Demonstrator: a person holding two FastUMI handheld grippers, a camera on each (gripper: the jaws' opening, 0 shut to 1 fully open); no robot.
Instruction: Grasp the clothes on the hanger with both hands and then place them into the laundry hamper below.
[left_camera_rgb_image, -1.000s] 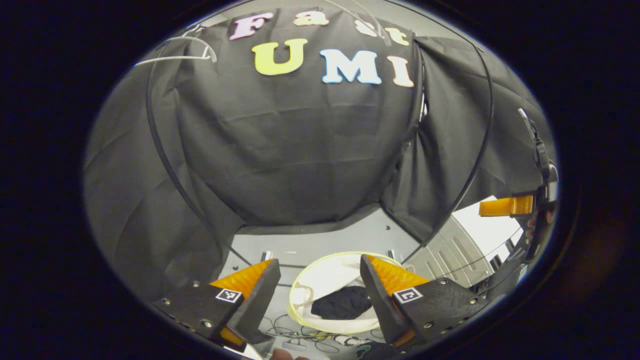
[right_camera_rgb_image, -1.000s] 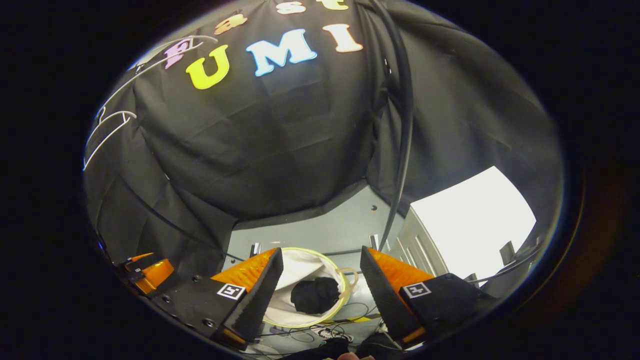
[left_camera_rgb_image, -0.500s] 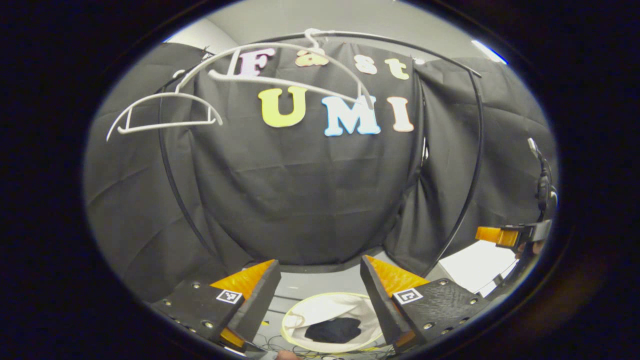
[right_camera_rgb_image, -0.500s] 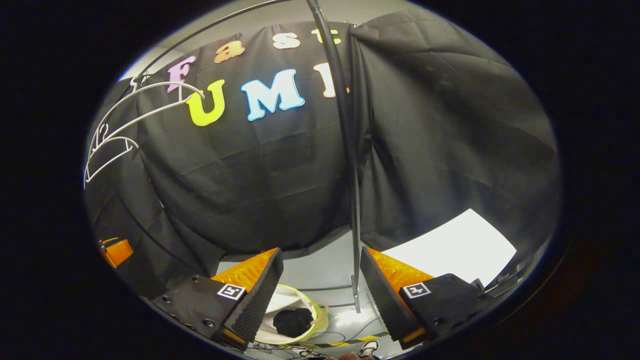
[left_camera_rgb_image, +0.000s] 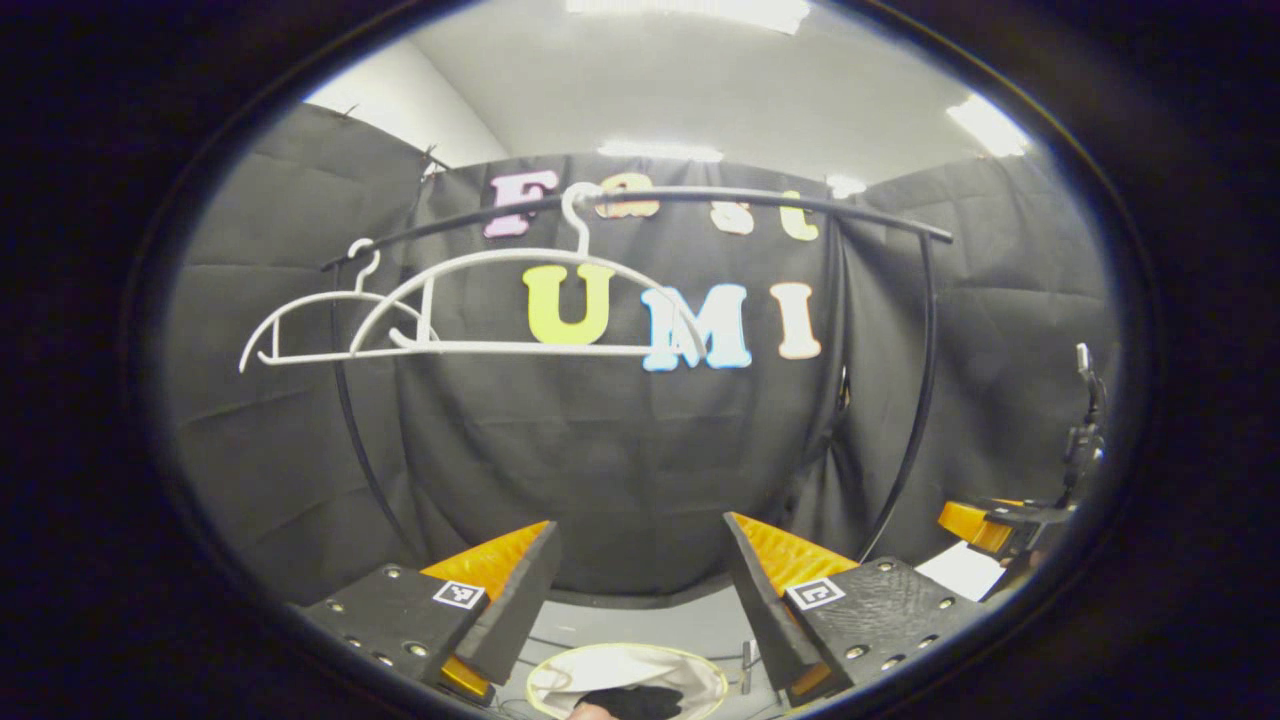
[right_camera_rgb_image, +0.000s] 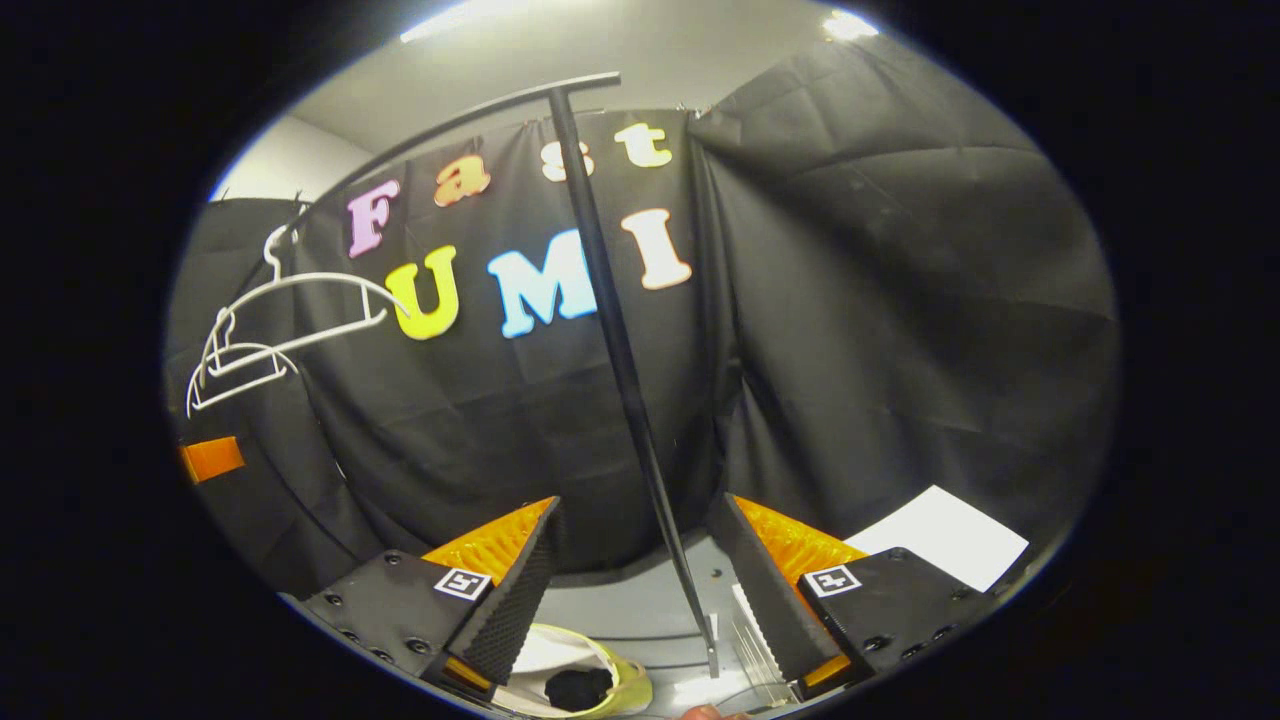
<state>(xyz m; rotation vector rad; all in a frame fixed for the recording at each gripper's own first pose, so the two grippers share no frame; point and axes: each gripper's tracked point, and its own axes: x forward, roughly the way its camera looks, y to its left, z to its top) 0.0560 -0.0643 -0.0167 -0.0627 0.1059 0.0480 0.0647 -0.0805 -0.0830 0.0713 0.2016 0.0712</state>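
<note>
Two white hangers (left_camera_rgb_image: 480, 320) hang bare on the black rail (left_camera_rgb_image: 640, 200) in the left gripper view, the larger one in front and the smaller one (left_camera_rgb_image: 320, 330) behind it toward the left end of the rail. We see the left gripper (left_camera_rgb_image: 640, 600) at the bottom of that view, fingers spread wide apart with nothing between them. Below and between those fingers sits the laundry hamper (left_camera_rgb_image: 690, 675), white with a yellow-green rim, on the grey floor (left_camera_rgb_image: 650, 625). A dark garment (left_camera_rgb_image: 630, 702) lies inside it, bunched up at the bottom. At the far right edge of the same view we spot the right gripper (left_camera_rgb_image: 985, 520), orange finger showing, near the rail's right post.

In the right gripper view the right gripper (right_camera_rgb_image: 635, 590) also stands wide open, holding nothing. The rack's upright post (right_camera_rgb_image: 620, 380) runs down between its fingers, farther off, not touched by either. The hamper (right_camera_rgb_image: 625, 690) shows at bottom left of centre, partly hidden by the left-hand finger, with the dark garment (right_camera_rgb_image: 578, 688) inside. The hangers (right_camera_rgb_image: 280, 320) hang empty at upper left of this view. An orange piece of the left gripper (right_camera_rgb_image: 212, 458) shows at the left edge. A white sheet (right_camera_rgb_image: 940, 535) lies on the floor at right.
</note>
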